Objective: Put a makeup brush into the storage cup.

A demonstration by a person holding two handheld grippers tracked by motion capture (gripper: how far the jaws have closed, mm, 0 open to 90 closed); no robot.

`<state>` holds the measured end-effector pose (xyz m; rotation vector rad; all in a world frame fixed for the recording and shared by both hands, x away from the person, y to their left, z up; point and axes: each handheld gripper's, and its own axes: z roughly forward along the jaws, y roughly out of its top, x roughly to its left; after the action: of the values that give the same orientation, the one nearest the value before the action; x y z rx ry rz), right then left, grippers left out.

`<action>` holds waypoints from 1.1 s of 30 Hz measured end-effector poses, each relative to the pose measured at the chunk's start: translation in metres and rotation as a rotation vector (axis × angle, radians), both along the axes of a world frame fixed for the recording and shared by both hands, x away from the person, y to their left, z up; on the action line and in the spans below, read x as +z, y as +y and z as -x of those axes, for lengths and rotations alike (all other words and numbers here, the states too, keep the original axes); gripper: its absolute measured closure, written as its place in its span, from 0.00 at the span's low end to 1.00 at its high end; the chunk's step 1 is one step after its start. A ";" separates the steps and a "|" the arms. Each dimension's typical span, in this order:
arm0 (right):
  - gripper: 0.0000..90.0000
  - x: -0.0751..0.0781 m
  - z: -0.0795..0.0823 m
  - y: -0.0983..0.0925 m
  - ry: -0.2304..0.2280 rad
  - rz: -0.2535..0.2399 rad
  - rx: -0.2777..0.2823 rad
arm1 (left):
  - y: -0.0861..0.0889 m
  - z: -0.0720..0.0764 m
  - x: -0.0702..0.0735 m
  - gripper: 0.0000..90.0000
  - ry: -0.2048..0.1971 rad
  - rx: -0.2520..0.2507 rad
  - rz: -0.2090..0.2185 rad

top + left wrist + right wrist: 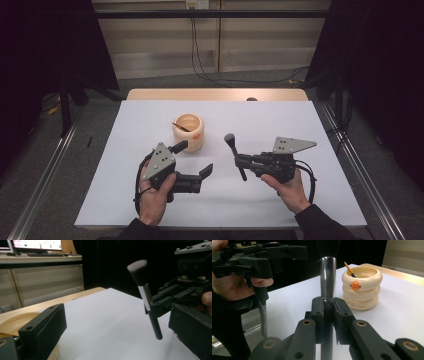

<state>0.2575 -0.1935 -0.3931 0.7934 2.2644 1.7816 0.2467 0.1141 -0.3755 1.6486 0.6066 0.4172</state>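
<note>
Makeup brush (pixel 235 155), with its dark round head up and its black handle pointing down toward the near edge of the white table (pixel 320 200), is sitting clamped in the right gripper (pixel 243 161). Those jaws are pressing tight on the shiny metal collar of the brush (pixel 328 277), one on each side, and the handle end is hanging clear above the surface. In the left gripper view the brush (pixel 146 296) is leaning slightly, head tilted away from the right gripper's body. A hand (pixel 287 187) is wrapping around that gripper from the near side, right of the table's middle.

Across from it, left of the middle, the left gripper (pixel 195 159) is pointing toward the brush with its jaws standing wide apart and nothing between them; the brush is sitting well apart from them. The other hand (pixel 155 190) is holding it near the near edge.

Just beyond the left gripper's farther jaw, toward the far edge, a cream ringed cup (pixel 189 131) with an orange dot on its side is standing upright, and a thin brush (pixel 350 269) is leaning inside it.
</note>
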 end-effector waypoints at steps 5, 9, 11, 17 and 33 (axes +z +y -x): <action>0.89 -0.002 0.000 0.006 0.001 0.007 0.007 | -0.006 -0.005 0.006 0.03 0.010 -0.019 -0.003; 0.89 -0.003 0.000 0.009 0.005 0.005 0.013 | -0.011 -0.007 0.008 0.04 0.021 -0.014 -0.003; 0.89 -0.004 0.000 0.010 0.003 0.008 0.011 | -0.013 -0.009 0.009 0.05 0.018 -0.030 0.004; 0.89 -0.005 0.000 0.013 0.002 0.003 0.018 | -0.019 -0.011 0.011 0.08 0.040 -0.056 0.025; 0.89 -0.007 0.000 0.019 0.010 -0.026 0.002 | -0.041 -0.013 0.013 0.32 0.086 -0.073 -0.009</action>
<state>0.2572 -0.1748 -0.3998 0.8072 2.2532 1.8156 0.2598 0.0726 -0.3630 1.6984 0.6066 0.2975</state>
